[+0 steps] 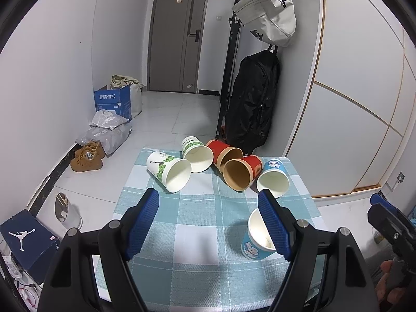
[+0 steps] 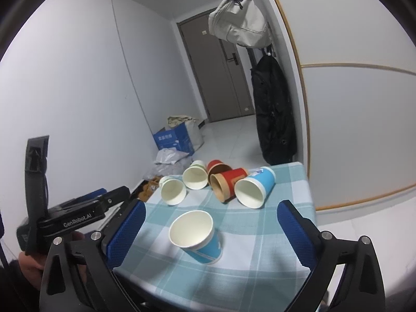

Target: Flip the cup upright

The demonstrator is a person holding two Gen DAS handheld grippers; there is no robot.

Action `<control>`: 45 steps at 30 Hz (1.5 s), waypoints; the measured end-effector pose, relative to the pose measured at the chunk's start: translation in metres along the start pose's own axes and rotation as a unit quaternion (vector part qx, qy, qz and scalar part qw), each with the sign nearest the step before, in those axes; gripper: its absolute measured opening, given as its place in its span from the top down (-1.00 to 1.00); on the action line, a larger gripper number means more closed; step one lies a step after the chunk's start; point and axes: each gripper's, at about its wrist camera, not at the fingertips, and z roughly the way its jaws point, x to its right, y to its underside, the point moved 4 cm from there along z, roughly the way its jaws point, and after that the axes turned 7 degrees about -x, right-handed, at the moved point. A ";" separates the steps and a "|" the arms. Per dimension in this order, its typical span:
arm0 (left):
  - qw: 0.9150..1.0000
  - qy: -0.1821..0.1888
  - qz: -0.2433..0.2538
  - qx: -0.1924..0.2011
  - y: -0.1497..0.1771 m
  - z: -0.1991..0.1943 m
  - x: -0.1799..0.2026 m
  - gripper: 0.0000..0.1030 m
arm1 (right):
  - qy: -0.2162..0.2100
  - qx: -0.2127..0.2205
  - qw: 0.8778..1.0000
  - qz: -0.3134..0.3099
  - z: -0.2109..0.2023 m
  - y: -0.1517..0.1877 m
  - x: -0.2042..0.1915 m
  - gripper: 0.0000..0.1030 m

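One blue paper cup (image 1: 256, 244) (image 2: 197, 236) stands upright on the checked tablecloth (image 1: 208, 223) (image 2: 260, 234), near its front. Several cups lie on their sides at the far end: two white-green cups (image 1: 170, 170) (image 2: 173, 189), two red cups (image 1: 241, 173) (image 2: 226, 184) and one blue cup (image 1: 273, 178) (image 2: 256, 188). My left gripper (image 1: 210, 223) is open and empty, its right finger in front of the upright cup. My right gripper (image 2: 210, 234) is open and empty, with the upright cup between its fingers in view but apart from them.
The small table stands in a hallway. A black bag (image 1: 252, 104) hangs against the wall behind it, a white bag (image 1: 270, 15) above. Boxes, parcels and brown shoes (image 1: 87, 157) lie on the floor at left. The other gripper shows at each view's edge (image 1: 390, 223) (image 2: 85, 208).
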 end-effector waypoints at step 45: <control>1.000 0.004 0.000 -0.011 0.002 0.002 0.003 -0.45 | 0.005 -0.008 1.000 0.015 -0.001 0.002 0.005 -1.00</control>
